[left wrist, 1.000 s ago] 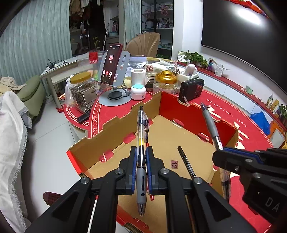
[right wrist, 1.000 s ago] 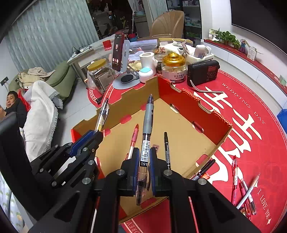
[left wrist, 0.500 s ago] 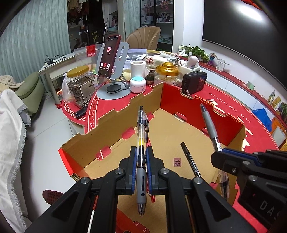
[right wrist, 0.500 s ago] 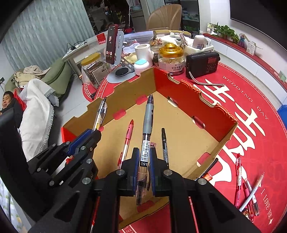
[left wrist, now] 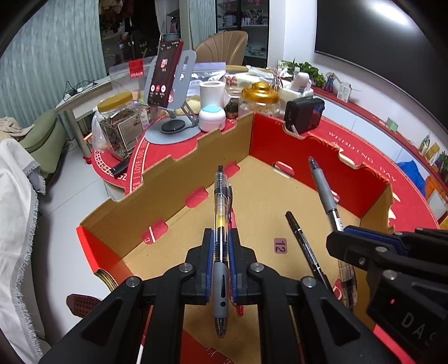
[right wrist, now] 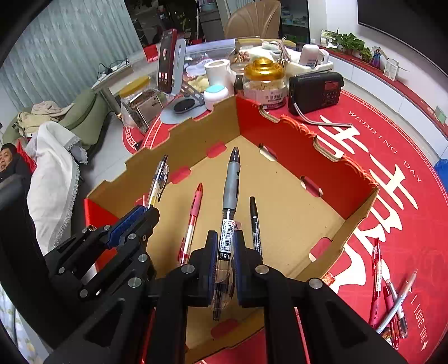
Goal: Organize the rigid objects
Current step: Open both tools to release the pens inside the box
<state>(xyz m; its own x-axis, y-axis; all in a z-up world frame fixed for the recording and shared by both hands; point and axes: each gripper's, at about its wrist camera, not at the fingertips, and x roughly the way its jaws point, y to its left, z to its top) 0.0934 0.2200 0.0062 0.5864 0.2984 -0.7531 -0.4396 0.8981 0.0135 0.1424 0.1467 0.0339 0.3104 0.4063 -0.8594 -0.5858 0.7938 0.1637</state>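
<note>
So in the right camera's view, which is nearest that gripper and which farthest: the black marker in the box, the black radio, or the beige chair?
1. Black marker, lying in the box just right of the right gripper.
2. Black radio, on the table beyond the box, right.
3. Beige chair, behind the table.

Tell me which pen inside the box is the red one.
The red pen lying on the cardboard box floor, left of the right claw's grey-grip pen; the slim black pen lies on the other side.

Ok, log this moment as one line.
left gripper: shut on clear pen | right gripper: shut on grey pen | both above cardboard box
</note>
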